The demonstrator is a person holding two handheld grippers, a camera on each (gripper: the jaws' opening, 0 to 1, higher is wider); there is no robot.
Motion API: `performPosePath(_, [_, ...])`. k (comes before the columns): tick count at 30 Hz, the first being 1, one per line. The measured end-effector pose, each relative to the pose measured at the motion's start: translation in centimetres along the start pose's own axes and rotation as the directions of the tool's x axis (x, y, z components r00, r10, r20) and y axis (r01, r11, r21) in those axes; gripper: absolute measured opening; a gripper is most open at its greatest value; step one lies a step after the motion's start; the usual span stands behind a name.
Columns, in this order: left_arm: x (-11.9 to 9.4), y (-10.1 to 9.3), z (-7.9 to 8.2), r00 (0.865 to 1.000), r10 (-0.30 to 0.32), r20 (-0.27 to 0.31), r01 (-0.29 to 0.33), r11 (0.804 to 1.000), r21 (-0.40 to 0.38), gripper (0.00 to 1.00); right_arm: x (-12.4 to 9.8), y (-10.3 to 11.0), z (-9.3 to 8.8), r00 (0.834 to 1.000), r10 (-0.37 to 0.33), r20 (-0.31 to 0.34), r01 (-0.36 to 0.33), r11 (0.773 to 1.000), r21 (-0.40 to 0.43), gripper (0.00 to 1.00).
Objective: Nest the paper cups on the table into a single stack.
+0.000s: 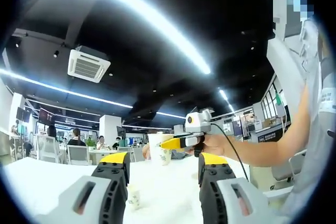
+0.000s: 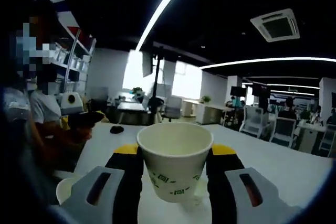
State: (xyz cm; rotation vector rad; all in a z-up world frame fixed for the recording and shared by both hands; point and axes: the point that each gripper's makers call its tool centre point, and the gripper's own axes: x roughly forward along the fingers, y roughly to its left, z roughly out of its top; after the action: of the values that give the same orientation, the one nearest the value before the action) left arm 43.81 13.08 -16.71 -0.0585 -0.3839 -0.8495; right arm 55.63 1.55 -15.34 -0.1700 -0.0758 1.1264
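The white paper cup with green print (image 2: 175, 161) is seen upright in the right gripper view, clamped at mid-wall between the yellow-tipped black fingers (image 2: 128, 174) of the right gripper (image 2: 175, 169). Its base is hidden behind the fingers, so whether it rests on the white table (image 2: 273, 166) or is lifted off cannot be told. A second pale cup rim (image 2: 67, 188) is caught at the lower left, half cut off by the left finger; its body is not seen.

In the left gripper view, the left gripper (image 1: 164, 182) is held with its fingers (image 1: 113, 174) set wide apart and nothing between them. A small white paper cup (image 1: 134, 198) stands on the table just inside the left finger, its print too blurred to read. Beyond it, the right gripper (image 1: 181, 141) is seen from the side, carried in a person's hand (image 1: 218, 144), with the tall white cup (image 1: 159, 148) at its yellow tips; the grip itself is hard to make out from here.

The table's far edge is seen in both views, with bare white surface around the cups. Office chairs, desks and seated people are made out in the distance, small and blurred. A small dark object (image 2: 116, 129) lies on the table further back in the right gripper view; its nature cannot be told.
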Motion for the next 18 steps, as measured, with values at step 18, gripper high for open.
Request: performPosePath(18, [0.4, -1.5, 0.5, 1.000, -0.023, 0.010, 0.023, 1.000, 0.009, 0.55, -4.0, 10.0, 3.4, 0.982, 0.166, 0.090, -0.167, 0.986, 0.008, 0.51])
